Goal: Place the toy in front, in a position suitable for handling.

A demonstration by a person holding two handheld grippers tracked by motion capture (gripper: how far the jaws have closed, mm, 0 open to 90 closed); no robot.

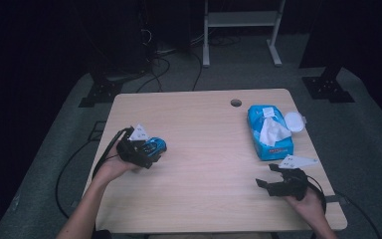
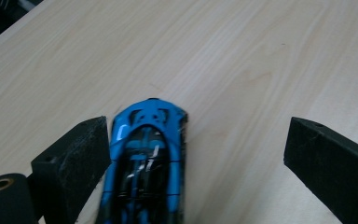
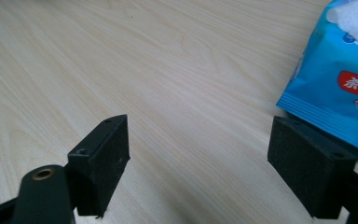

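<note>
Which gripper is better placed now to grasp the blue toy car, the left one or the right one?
Probably the left. The left gripper is open with the blue toy car already between its jaws, beside one of them. The right gripper is open near the wipes pack, far across the table.

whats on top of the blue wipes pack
A white wipe sticks up out of the opening on top of the blue plastic wipes pack; its round white lid lies open beside it. The wipes inside are covered by the wrapper.
</note>
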